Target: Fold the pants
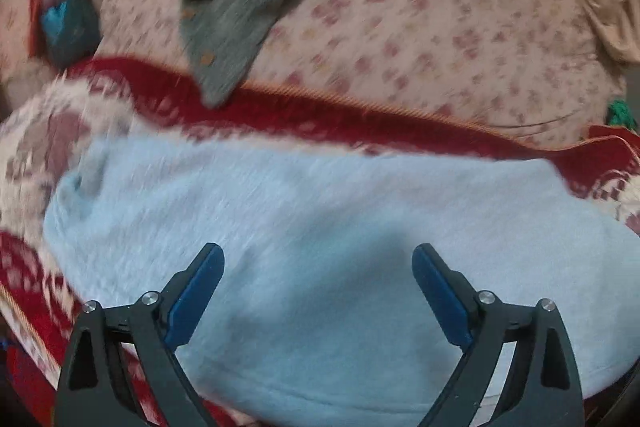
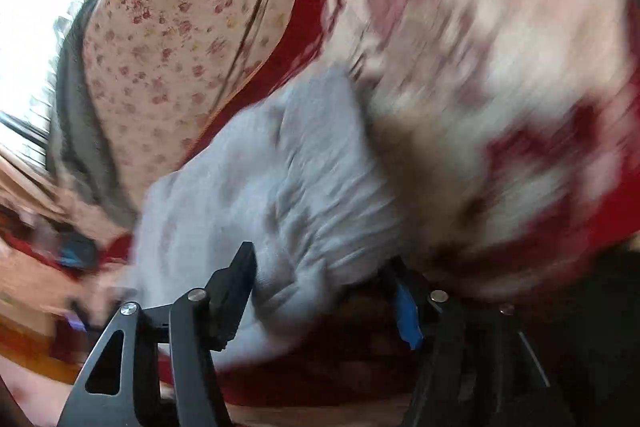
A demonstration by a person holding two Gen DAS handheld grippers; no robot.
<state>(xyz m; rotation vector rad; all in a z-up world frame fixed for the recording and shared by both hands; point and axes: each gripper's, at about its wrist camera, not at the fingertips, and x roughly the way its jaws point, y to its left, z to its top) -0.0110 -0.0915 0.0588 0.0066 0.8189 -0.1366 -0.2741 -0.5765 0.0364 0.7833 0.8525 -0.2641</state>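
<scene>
The pale blue fleece pants (image 1: 320, 247) lie on a red-and-cream patterned blanket (image 1: 400, 123), filling the lower half of the left wrist view beneath the left gripper (image 1: 318, 267), whose jaws stand wide and empty. They look already doubled into a broad band, so I judge folding well begun but unfinished. Their long axis runs from nine to three o'clock there. In the right wrist view the gathered end of the pants sits between the jaws of the right gripper (image 2: 320, 287); blur hides whether they pinch it. A floral quilt (image 1: 440, 19) lies beyond, toward twelve.
</scene>
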